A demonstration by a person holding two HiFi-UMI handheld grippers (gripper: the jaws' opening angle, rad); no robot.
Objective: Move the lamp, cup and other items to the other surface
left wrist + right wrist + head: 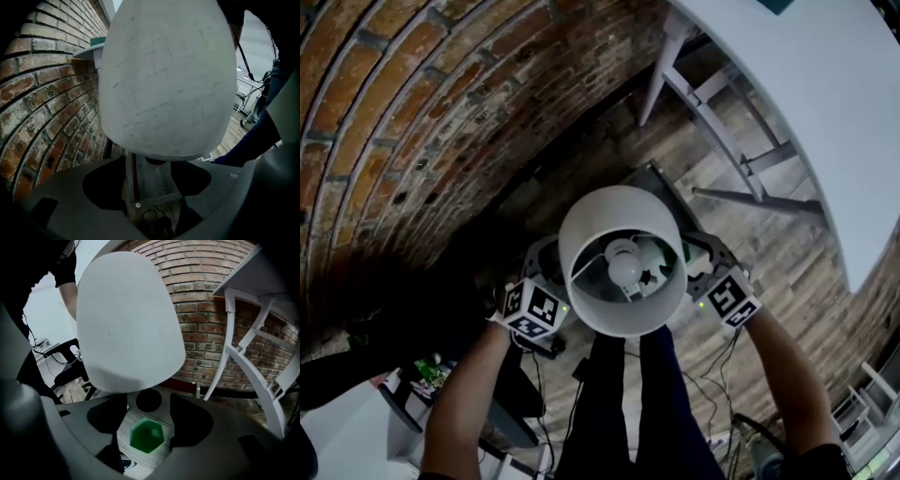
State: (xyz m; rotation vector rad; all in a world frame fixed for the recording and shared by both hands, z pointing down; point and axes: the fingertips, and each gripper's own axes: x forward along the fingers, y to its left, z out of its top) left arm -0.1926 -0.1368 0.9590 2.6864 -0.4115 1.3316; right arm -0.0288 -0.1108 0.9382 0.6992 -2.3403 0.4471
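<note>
In the head view I look down into the white lamp shade (622, 258), with its bulb (624, 267) inside. My left gripper (546, 272) is against the shade's left side and my right gripper (698, 262) against its right side. In the left gripper view the shade (164, 79) fills the picture above the left gripper (150, 187), whose jaws stand apart over a pale wooden surface. In the right gripper view the shade (126, 324) hangs over the right gripper (147, 416), open. A green hexagonal cup (146, 436) and a black round thing (148, 400) lie below, seen through the gap.
A brick wall (412, 122) curves along the left. A white table (806, 94) with white legs (243, 362) stands to the right, over a wooden floor (769, 244). A dark low surface (652, 178) shows beyond the shade. Cables and the person's legs are below.
</note>
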